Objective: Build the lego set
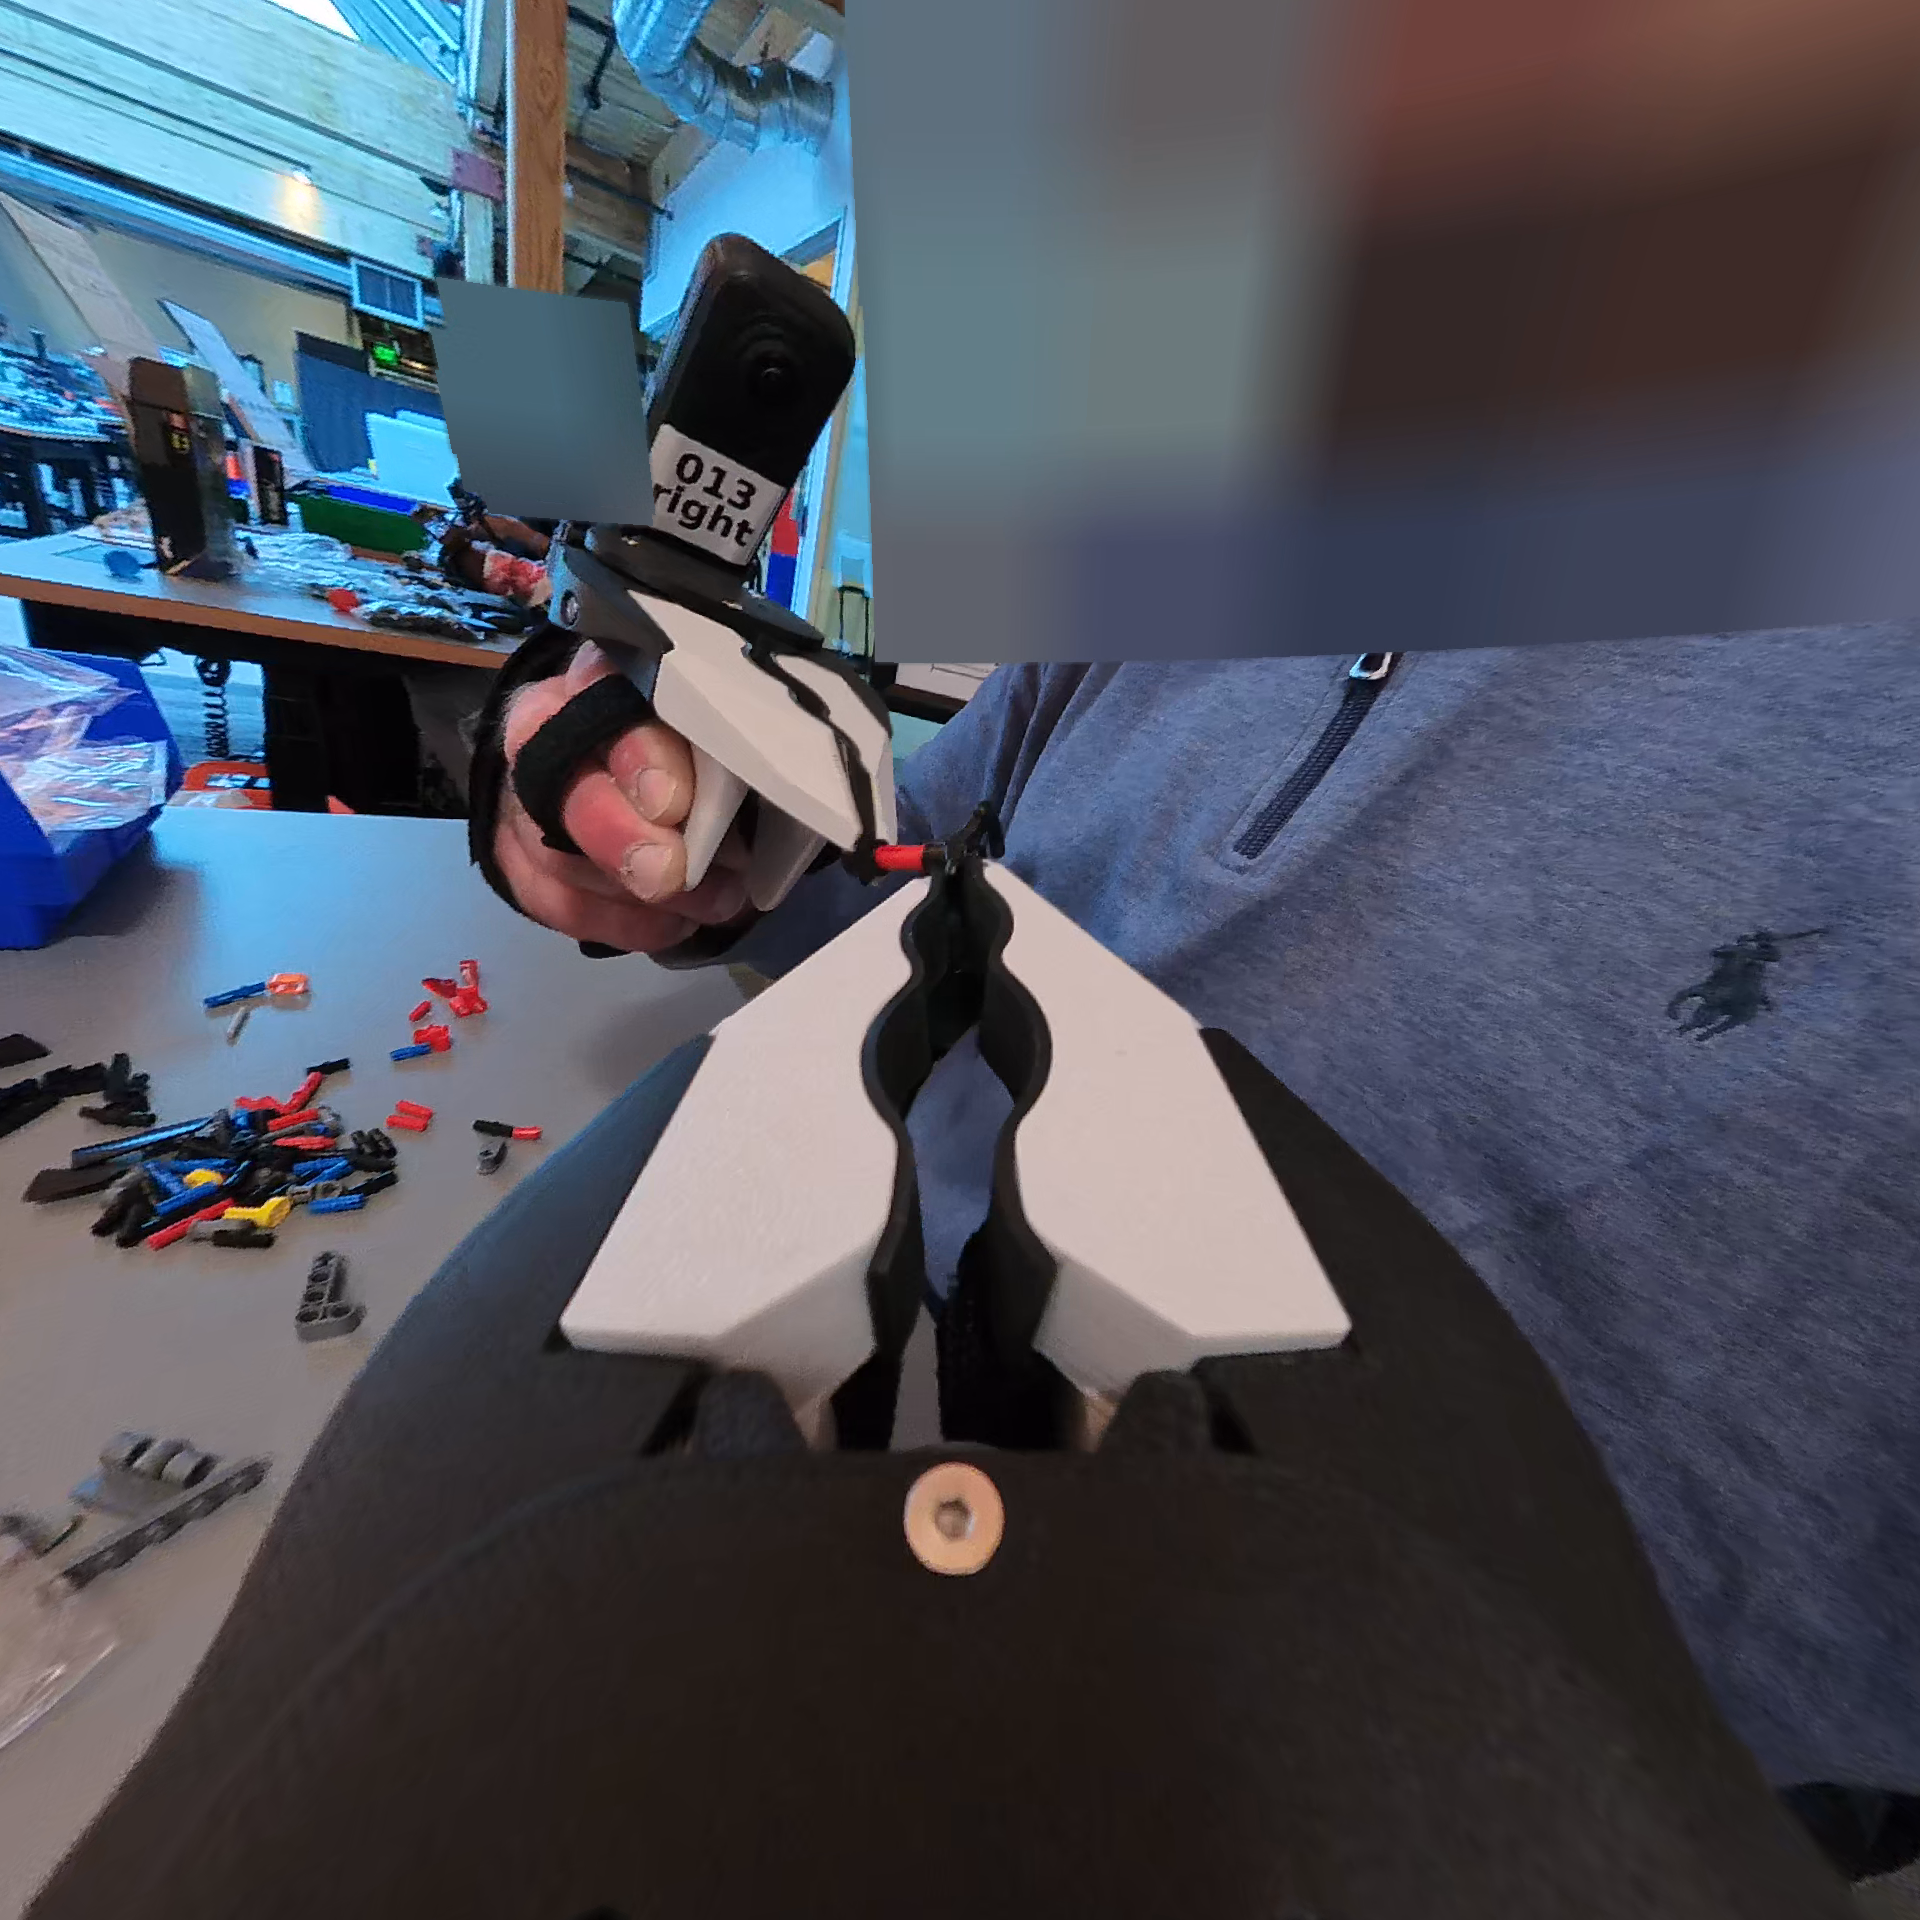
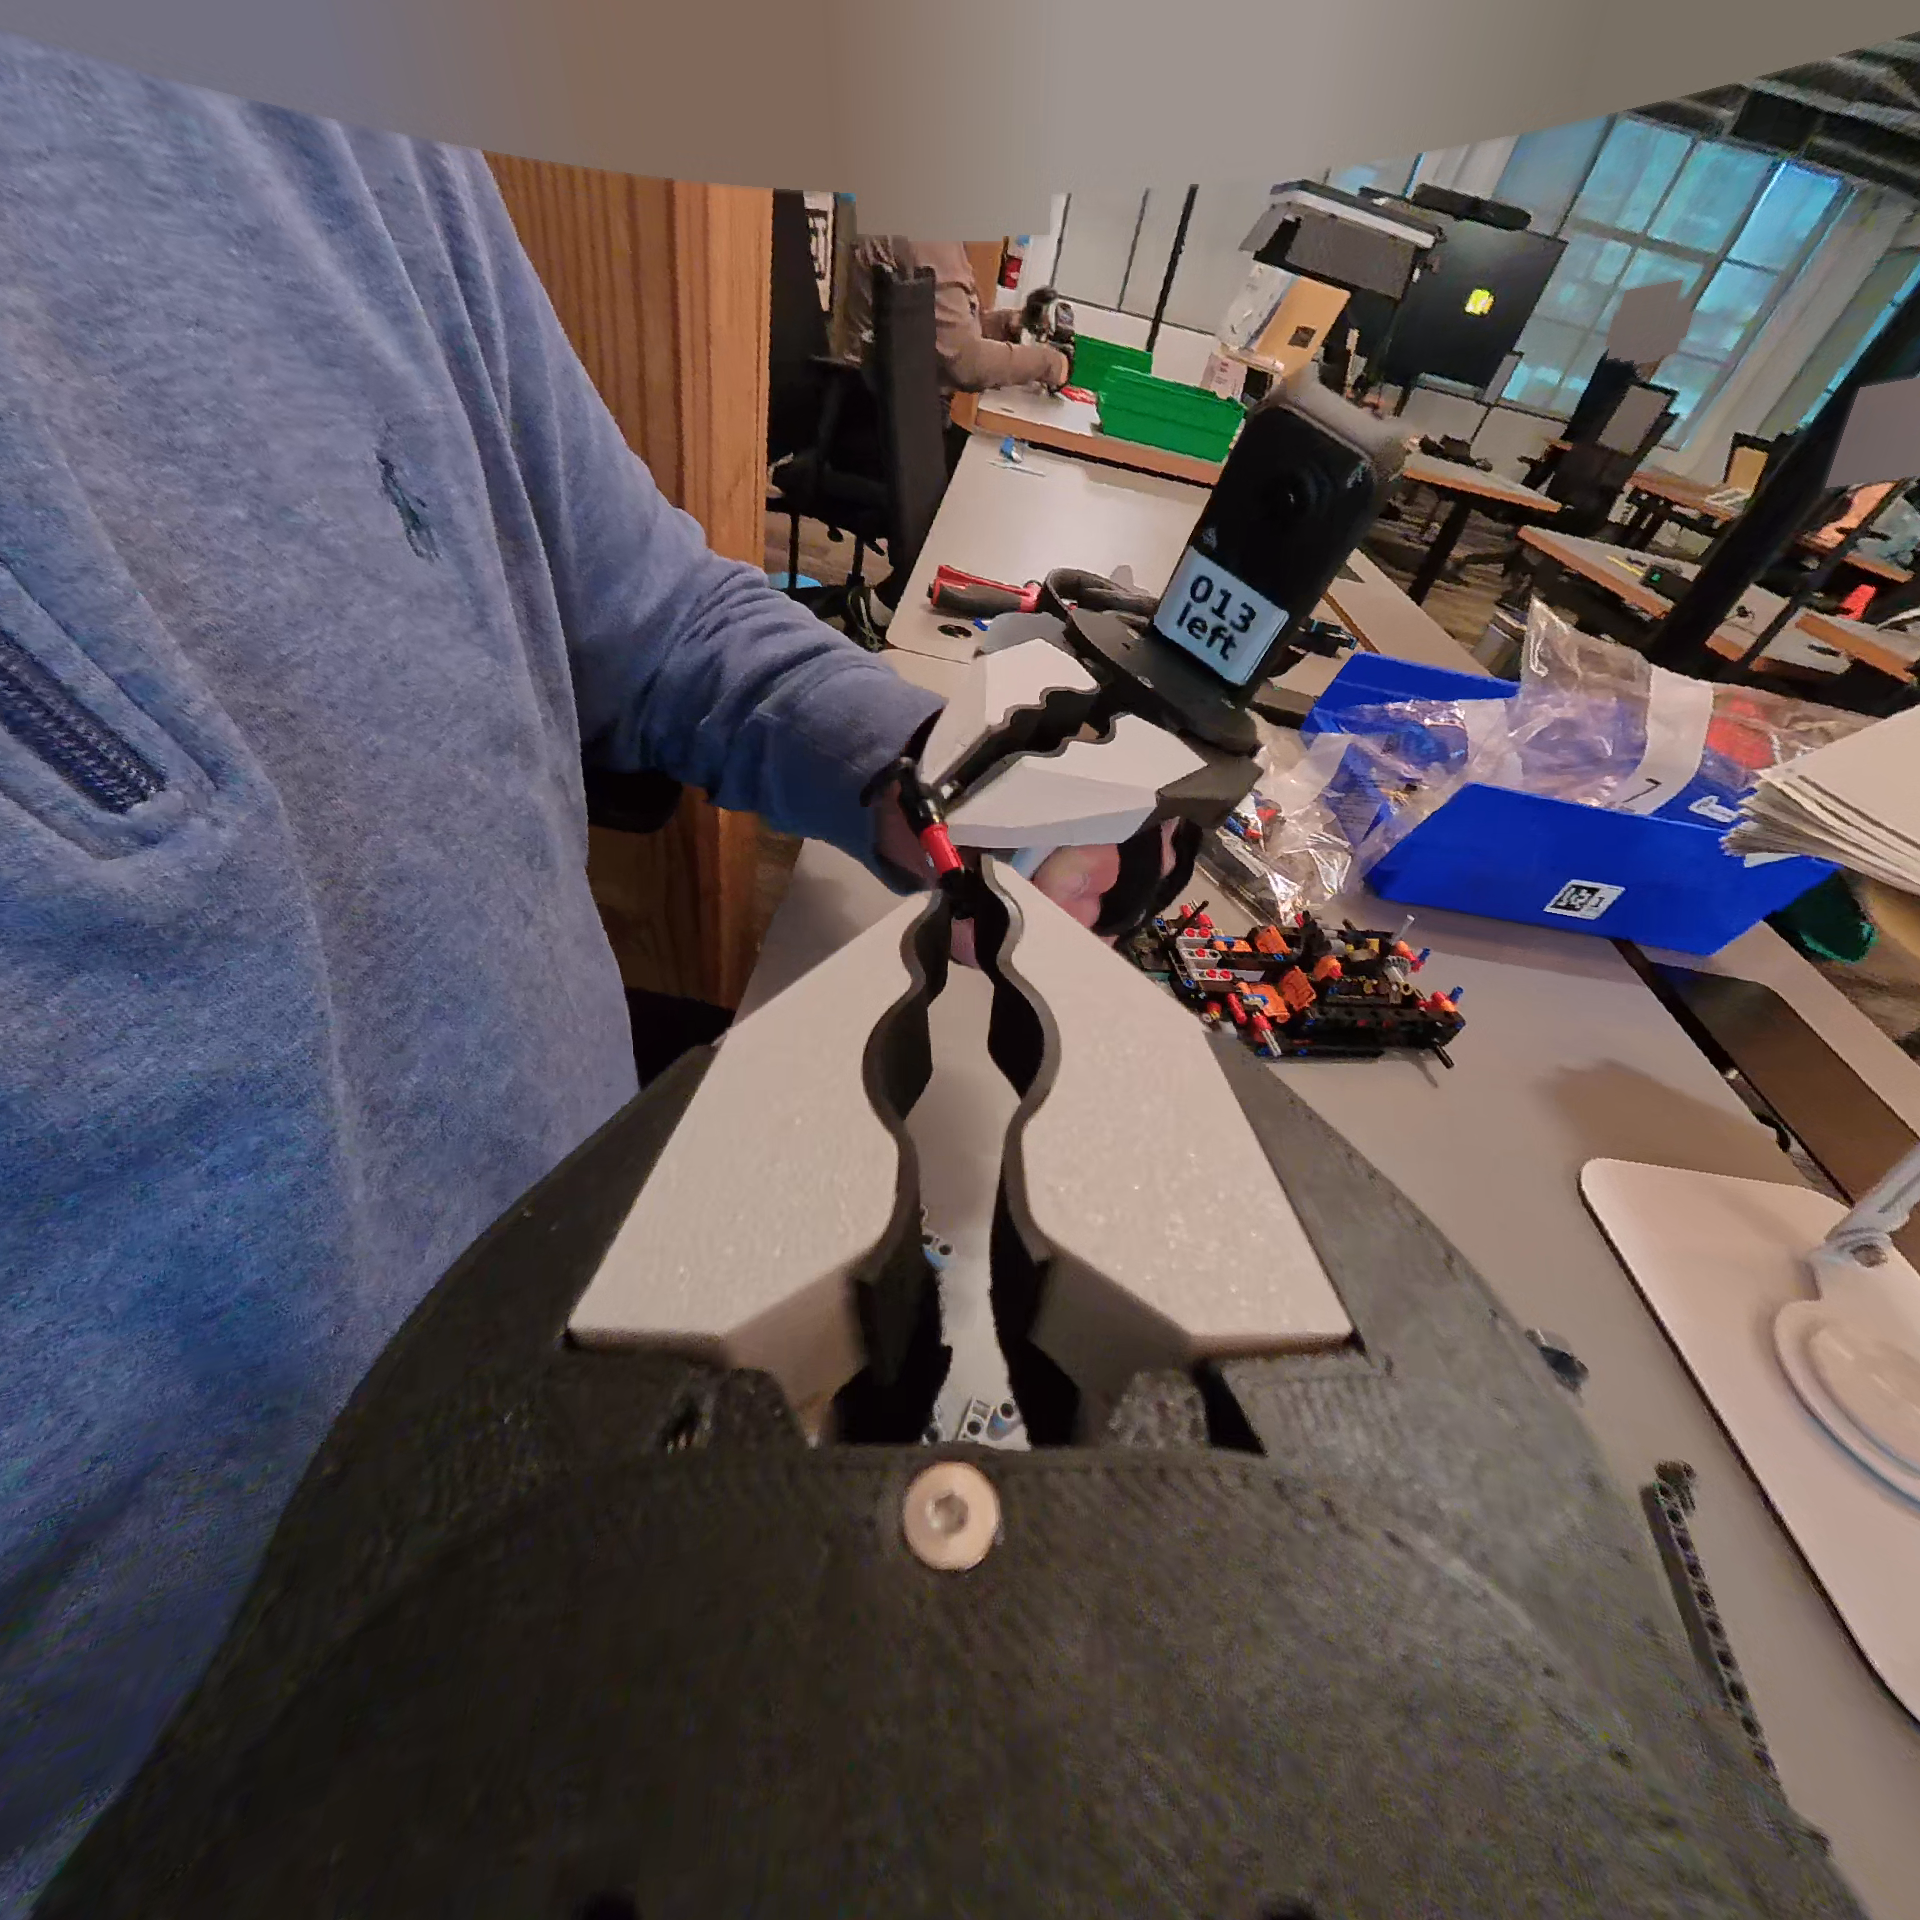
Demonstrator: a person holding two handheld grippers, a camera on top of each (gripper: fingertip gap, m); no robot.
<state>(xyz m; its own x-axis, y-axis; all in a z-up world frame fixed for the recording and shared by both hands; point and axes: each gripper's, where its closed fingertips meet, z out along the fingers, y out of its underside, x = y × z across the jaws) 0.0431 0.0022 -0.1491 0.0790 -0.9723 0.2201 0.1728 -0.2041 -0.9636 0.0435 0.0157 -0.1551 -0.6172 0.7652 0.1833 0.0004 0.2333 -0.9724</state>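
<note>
A small red pin (image 1: 902, 858) joined to a black connector (image 1: 971, 840) is held in the air in front of the person's blue sweater. My left gripper (image 1: 961, 885) is shut on the black connector from below. The right gripper (image 1: 869, 860) comes in from the left and is shut on the pin's other end. In the right wrist view, my right gripper (image 2: 961, 896) pinches the dark end of the red pin (image 2: 941, 847), and the left gripper (image 2: 916, 781) grips the black connector (image 2: 912, 798) just above. The two sets of fingertips nearly touch.
A pile of loose lego pieces (image 1: 208, 1164) and a grey beam (image 1: 327, 1294) lie on the grey table (image 1: 416, 914). A partly built model (image 2: 1309, 977) sits farther along, by a blue bin (image 2: 1558, 862) with plastic bags. A white pad (image 2: 1714, 1299) lies at right. Left and right tips are no more than a few centimetres apart.
</note>
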